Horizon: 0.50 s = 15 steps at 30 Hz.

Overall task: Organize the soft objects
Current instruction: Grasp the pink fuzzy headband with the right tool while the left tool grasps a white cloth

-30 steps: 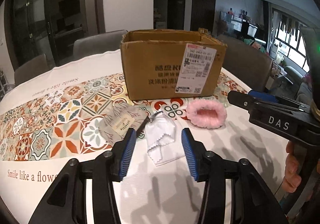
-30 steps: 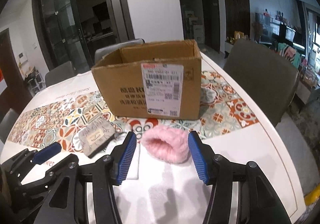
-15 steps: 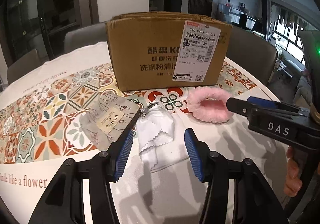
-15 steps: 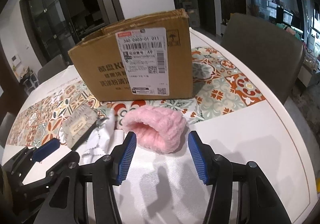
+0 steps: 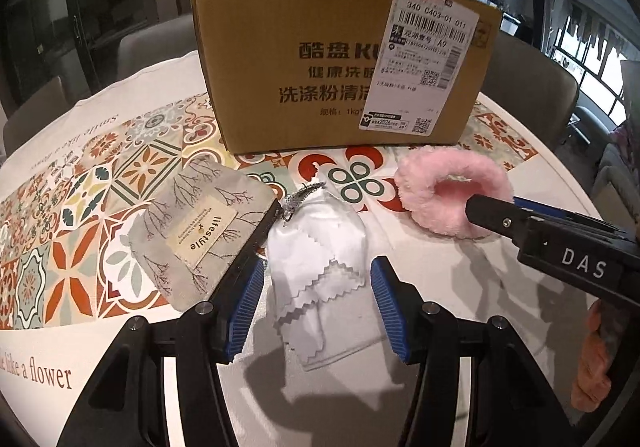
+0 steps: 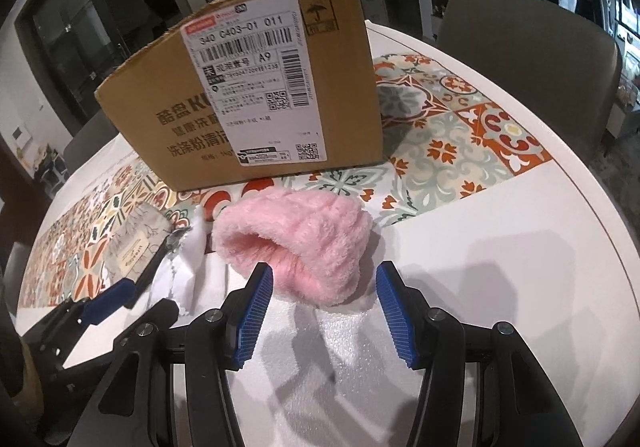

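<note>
A clear bag of white cloths lies on the table between the open blue pads of my left gripper. A grey fabric pouch lies just left of it, touching the left finger. A pink fluffy band lies to the right; my right gripper is open, its pads on either side of the band's near edge. The band also shows in the left wrist view with the right gripper's finger in front of it. The bag also shows in the right wrist view, as does the pouch.
An open cardboard box with a shipping label stands behind the objects; it also shows in the right wrist view. The round white table has a patterned tile runner. Grey chairs stand around it.
Both grippers have moved forward and down toward the table. The white bag now sits between the left pads and the pink band between the right pads. Both stay open.
</note>
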{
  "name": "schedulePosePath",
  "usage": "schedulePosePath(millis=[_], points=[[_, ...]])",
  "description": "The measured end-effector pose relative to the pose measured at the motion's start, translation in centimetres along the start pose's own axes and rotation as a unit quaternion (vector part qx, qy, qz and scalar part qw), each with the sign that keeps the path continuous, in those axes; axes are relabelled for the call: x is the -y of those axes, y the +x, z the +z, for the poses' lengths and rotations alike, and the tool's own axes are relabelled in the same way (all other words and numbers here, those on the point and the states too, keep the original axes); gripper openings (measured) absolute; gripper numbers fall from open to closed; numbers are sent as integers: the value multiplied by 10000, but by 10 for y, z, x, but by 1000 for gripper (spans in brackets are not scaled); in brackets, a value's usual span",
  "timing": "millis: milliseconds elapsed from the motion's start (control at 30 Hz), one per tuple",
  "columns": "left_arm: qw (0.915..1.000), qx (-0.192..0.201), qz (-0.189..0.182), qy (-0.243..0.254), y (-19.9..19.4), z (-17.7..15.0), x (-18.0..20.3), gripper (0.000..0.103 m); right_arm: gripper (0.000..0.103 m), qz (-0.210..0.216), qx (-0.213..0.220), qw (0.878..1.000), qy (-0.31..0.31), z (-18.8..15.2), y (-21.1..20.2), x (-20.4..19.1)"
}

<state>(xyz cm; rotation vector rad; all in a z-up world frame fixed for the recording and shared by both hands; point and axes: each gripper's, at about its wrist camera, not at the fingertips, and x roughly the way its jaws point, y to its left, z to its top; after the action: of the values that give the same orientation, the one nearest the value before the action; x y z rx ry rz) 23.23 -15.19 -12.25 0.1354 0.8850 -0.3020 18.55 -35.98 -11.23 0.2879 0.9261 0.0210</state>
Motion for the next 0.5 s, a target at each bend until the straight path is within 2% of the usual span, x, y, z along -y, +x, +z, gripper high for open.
schedulePosePath(millis=[333, 400, 500], points=[[9999, -124, -2, -68, 15, 4, -4, 53, 54, 38, -106, 9996, 266, 3, 12, 5], [9997, -184, -80, -105, 18, 3, -5, 45, 53, 12, -96, 9997, 244, 3, 12, 4], [9997, -177, -37, -137, 17, 4, -7, 35, 43, -29, -107, 9998, 176, 3, 12, 1]])
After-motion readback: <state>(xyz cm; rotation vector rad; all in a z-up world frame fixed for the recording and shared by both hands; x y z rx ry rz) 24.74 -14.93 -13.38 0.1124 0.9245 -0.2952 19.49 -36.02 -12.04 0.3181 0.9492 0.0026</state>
